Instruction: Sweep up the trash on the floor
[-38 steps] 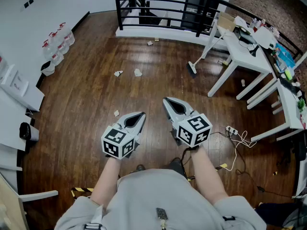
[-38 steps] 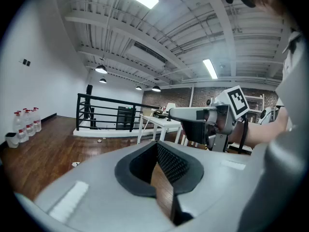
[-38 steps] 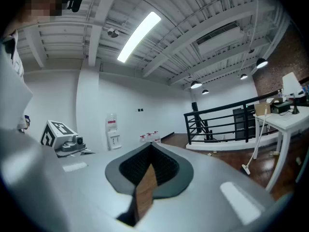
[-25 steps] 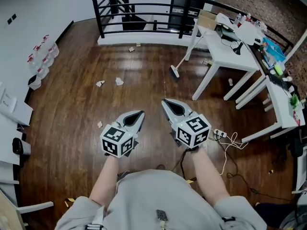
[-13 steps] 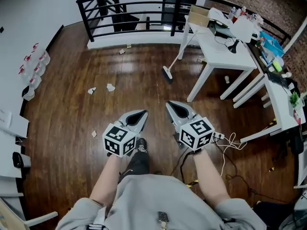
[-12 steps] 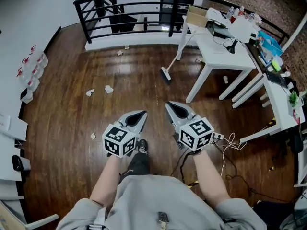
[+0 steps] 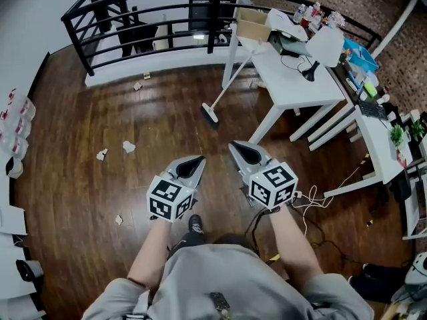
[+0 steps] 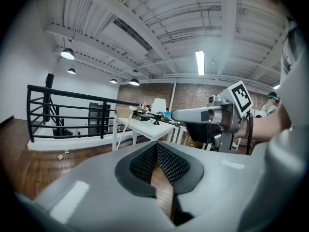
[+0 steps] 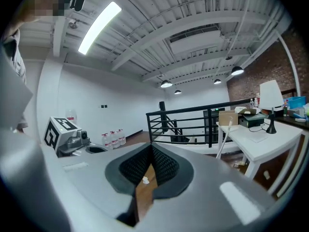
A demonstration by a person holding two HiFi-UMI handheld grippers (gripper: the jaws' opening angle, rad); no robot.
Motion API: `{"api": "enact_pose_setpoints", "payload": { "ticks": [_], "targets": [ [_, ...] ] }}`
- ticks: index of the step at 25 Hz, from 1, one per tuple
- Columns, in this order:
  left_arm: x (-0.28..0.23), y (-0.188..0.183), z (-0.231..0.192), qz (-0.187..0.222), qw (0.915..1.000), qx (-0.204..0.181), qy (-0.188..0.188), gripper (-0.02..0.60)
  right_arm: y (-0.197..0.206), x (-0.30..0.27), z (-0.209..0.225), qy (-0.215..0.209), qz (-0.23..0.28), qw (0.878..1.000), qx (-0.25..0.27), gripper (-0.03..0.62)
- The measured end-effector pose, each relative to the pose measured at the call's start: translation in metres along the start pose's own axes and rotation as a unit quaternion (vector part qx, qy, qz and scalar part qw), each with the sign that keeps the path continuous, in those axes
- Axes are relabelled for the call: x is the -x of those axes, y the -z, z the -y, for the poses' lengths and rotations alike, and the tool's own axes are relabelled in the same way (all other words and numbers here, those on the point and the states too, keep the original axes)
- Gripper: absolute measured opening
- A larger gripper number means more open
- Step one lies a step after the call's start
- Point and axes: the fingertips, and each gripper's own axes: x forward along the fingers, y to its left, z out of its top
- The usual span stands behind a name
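Crumpled paper scraps (image 7: 129, 147) lie on the wooden floor (image 7: 73, 179) at the left, with another small bit, probably paper too, near the black railing (image 7: 120, 15). The left gripper (image 7: 198, 159) is held over the floor, its jaws pressed together on nothing. Beyond it a broom (image 7: 209, 114) leans at the white table (image 7: 293, 85), untouched, and the right gripper (image 7: 233, 145) is likewise closed and empty.
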Motion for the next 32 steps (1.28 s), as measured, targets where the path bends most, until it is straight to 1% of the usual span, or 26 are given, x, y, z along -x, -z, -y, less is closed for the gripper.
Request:
{"api": "enact_pose_setpoints", "payload": {
  "ticks": [2, 5, 9, 12, 15, 20, 23, 28, 32],
  "targets": [
    [-0.021, -0.009, -0.016, 0.002, 0.9999, 0.0, 0.011, 0.006, -0.005, -0.016, 0.019, 0.01, -0.003, 1.0, -0.001, 0.0],
    [-0.053, -0.014, -0.034, -0.008, 0.9997, 0.007, 0.022, 0.006, -0.007, -0.03, 0.052, 0.026, -0.01, 1.0, -0.012, 0.0],
    [-0.106, -0.024, -0.057, -0.018, 0.9995, 0.014, 0.024, 0.006, -0.013, -0.054, 0.108, 0.034, -0.005, 0.999, -0.024, 0.0],
    [-0.15, -0.036, -0.072, -0.02, 0.9996, 0.008, 0.021, 0.006, -0.02, -0.079, 0.15, 0.021, 0.003, 0.999, -0.026, 0.0],
    [-0.193, -0.056, -0.092, -0.014, 0.9998, 0.005, 0.012, 0.006, -0.037, -0.107, 0.191, 0.003, 0.014, 1.0, -0.021, 0.0],
    [-0.254, -0.093, -0.12, -0.005, 0.9999, 0.006, -0.012, 0.006, -0.067, -0.145, 0.246, -0.02, 0.013, 1.0, 0.017, 0.0],
    [-0.288, -0.11, -0.136, -0.006, 0.9998, 0.004, -0.016, 0.006, -0.083, -0.162, 0.282, -0.024, 0.024, 0.999, 0.008, 0.0],
    [-0.327, -0.127, -0.181, -0.009, 0.9999, 0.001, -0.012, 0.006, -0.089, -0.203, 0.33, -0.007, 0.017, 1.0, -0.006, 0.0],
    [-0.369, -0.138, -0.227, -0.003, 0.9999, 0.004, 0.01, 0.006, -0.09, -0.247, 0.372, 0.024, -0.004, 1.0, -0.004, 0.0]
  ]
}}
